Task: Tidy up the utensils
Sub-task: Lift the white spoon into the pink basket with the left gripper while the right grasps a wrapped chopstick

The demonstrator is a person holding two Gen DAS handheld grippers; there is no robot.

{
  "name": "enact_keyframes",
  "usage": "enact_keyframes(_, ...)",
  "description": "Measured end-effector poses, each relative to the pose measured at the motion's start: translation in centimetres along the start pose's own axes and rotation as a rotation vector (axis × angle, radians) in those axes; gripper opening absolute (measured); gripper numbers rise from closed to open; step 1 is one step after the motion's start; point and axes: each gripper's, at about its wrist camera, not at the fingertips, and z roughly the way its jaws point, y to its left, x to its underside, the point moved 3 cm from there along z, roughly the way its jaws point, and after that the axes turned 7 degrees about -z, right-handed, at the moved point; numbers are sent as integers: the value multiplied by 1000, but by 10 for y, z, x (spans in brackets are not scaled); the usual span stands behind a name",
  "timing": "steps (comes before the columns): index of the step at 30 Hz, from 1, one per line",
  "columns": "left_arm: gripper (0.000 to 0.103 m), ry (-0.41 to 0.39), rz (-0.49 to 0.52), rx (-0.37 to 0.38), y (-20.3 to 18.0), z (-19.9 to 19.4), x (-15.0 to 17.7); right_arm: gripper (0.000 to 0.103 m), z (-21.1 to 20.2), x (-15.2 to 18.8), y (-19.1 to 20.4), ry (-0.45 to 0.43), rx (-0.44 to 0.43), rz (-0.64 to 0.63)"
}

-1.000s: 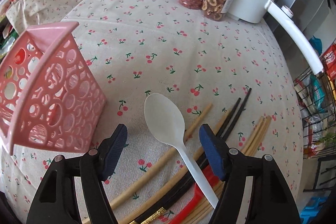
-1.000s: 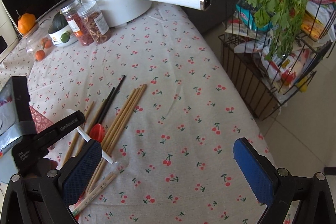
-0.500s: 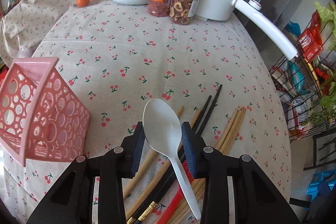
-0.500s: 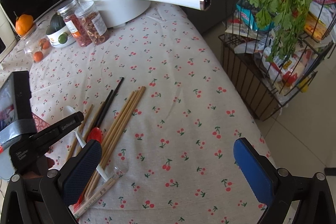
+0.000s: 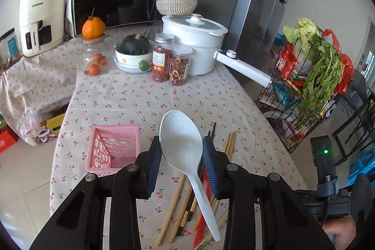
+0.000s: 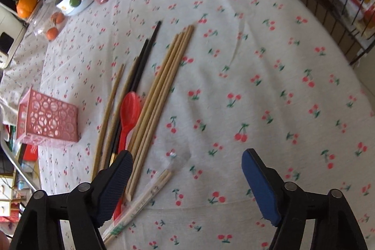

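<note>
Basket [image 5: 113, 148] first, at the left: the pink holder stands upright on the cherry-print tablecloth [image 5: 140, 100], open top showing, nothing visible inside. Just right of it, the left gripper [image 5: 182, 156] is closed on the white spoon [image 5: 181, 144], pads pressed against the two edges of the bowl, handle trailing down and back toward the camera, clear of the cloth. Below it lie the other utensils — wooden chopsticks [image 6: 161, 86], a black pair [image 6: 146, 55], a red spoon [image 6: 130, 109] and a wrapped pair [image 6: 143, 198] in plastic. Further right, the right gripper [image 6: 187, 182] hangs over the cloth with its jaws wide apart, holding nothing; its left finger sits above the chopstick ends.

The likely trouble is the hold itself: a curved, smooth bowl pinched at its rim could pivot or pop out on the way to the basket. The long handle might also catch the rim and tip the light holder over.
</note>
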Motion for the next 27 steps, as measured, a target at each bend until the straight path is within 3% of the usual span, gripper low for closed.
enact_keyframes(4,37,-51,7,9,23,-24,2,60,22,13,28,60,8,-63)
enact_keyframes(8,37,-41,-80,79,43,-38,-5,49,50,29,44,125,41,-55)
enact_keyframes(9,37,-54,-91,88,47,-43,-7,43,48,30,50,87,85,-75)
enact_keyframes(12,37,-101,-98,90,54,-58,-12,34,54,35,59,87,151,-100)
enact_keyframes(16,37,-123,-110,103,60,-65,-14,15,52,33,54,61,169,-67)
enact_keyframes(21,37,-206,-123,116,71,-76,-17,9,56,22,54,15,106,-68)
enact_keyframes(27,37,-328,-122,37,87,-79,-23,4,45,17,52,-45,76,-44)
